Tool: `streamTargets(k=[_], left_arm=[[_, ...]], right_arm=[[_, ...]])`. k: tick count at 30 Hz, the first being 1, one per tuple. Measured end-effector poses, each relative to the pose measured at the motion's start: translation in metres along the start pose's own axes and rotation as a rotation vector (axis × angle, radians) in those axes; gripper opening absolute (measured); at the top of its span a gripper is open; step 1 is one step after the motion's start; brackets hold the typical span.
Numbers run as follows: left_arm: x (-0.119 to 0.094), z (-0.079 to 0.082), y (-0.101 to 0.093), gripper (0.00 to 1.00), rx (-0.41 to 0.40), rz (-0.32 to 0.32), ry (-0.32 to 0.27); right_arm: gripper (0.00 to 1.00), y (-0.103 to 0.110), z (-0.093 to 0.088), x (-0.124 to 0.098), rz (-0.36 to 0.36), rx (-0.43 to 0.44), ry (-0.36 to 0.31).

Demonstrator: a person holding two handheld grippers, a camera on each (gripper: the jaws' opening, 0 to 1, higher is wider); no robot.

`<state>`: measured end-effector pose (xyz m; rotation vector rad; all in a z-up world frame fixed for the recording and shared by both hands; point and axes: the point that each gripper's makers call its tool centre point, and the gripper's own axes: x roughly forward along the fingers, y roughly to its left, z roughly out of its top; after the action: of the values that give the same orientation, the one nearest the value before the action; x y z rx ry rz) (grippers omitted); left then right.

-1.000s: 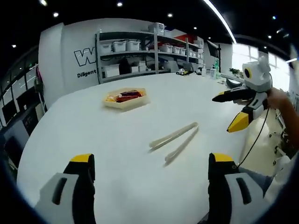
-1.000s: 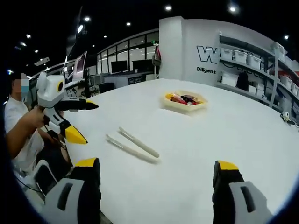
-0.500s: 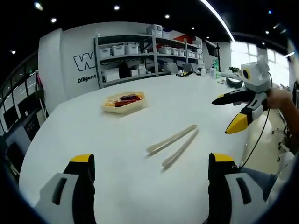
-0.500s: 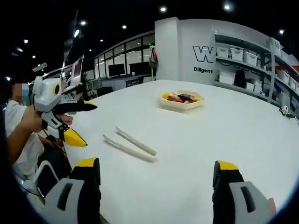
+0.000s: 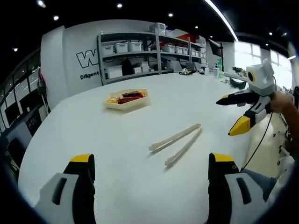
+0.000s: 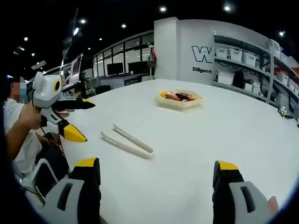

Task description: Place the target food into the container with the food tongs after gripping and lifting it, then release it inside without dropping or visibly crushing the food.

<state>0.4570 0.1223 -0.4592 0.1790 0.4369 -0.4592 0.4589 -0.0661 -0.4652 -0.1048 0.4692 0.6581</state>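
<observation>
Shelves (image 5: pixel 140 51) stand behind the white surface (image 5: pixel 117 140). Tongs (image 5: pixel 176 143) lie near its middle and a tray of food (image 5: pixel 126 99) sits toward the far edge. The left tool (image 5: pixel 148 175) and right tool (image 6: pixel 156 177) are both wide, holding nothing.

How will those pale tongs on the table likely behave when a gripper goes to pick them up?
The tongs lie flat on the smooth white table, so they may slide if nudged. Their two long thin arms, spread in a V, probably flex and spring when squeezed. They look light, likely plastic, and unlikely to roll.

The white wall (image 6: pixel 187 51) bears a large "W" above "Diligent".
</observation>
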Motion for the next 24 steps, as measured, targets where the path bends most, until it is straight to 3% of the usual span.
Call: streamTargets(k=[6, 10, 20, 24], left_arm=[[0.001, 0.001, -0.002, 0.99, 0.015, 0.005, -0.01], [0.002, 0.001, -0.005, 0.99, -0.077, -0.012, -0.058], [0.004, -0.016, -0.006, 0.99, -0.03, -0.002, 0.004], [0.002, -0.008, -0.004, 0.99, 0.006, 0.008, -0.028]], right_arm=[[1.0, 0.007, 0.002, 0.0, 0.028, 0.005, -0.008], [1.0, 0.019, 0.004, 0.0, 0.066, 0.014, -0.024], [1.0, 0.007, -0.007, 0.002, 0.03, -0.051, 0.01], [1.0, 0.007, -0.007, 0.001, 0.028, -0.05, 0.013]])
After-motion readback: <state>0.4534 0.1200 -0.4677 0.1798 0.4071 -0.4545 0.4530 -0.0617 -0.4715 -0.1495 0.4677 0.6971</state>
